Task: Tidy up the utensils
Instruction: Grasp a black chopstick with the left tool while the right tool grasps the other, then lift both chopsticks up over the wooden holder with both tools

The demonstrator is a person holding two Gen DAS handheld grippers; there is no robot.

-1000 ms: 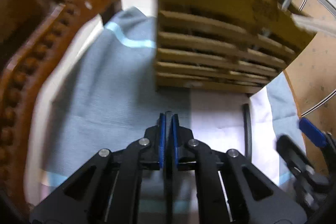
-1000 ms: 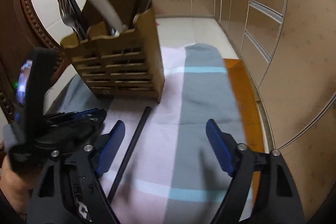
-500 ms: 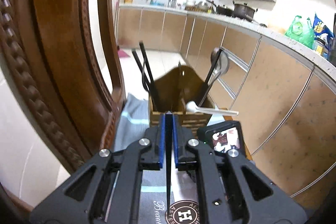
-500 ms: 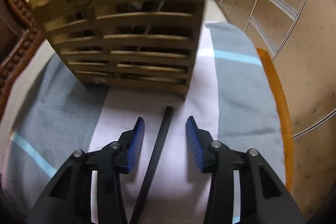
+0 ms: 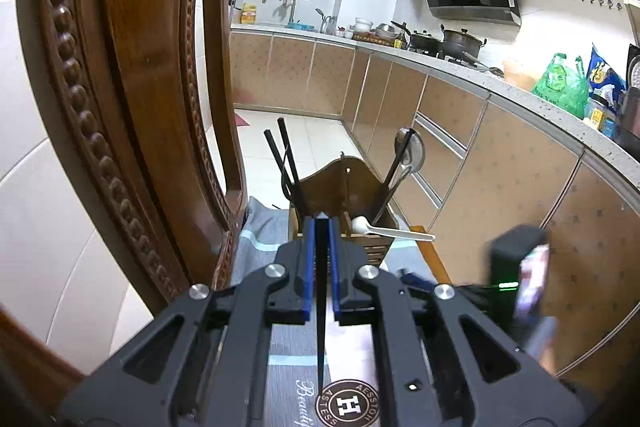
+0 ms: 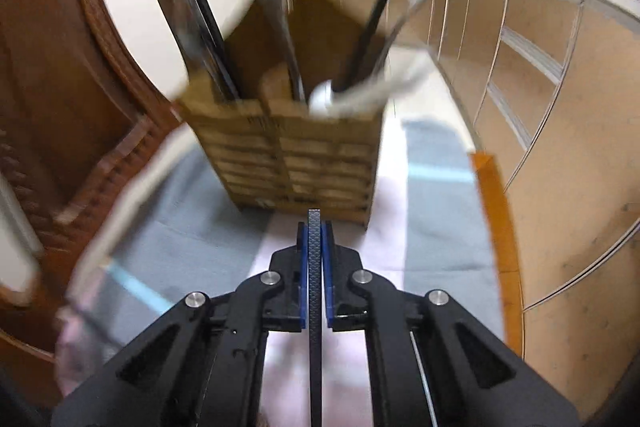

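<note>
The left gripper (image 5: 319, 227) has its blue-padded fingers (image 5: 307, 259) clenched on a thin black chopstick (image 5: 320, 307); the right gripper (image 6: 314, 233) likewise grips a textured black chopstick (image 6: 314, 307) between its fingers (image 6: 327, 267). At twelve o'clock of both stands the slatted wooden utensil holder (image 6: 300, 163) on the grey-and-pink cloth (image 6: 192, 227), holding black chopsticks (image 5: 286, 163), a metal spoon (image 5: 408, 151) and a white spoon (image 5: 384, 229).

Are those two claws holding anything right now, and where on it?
Each holds one black chopstick: left gripper pinches one near its thick end, right gripper another likewise.
</note>
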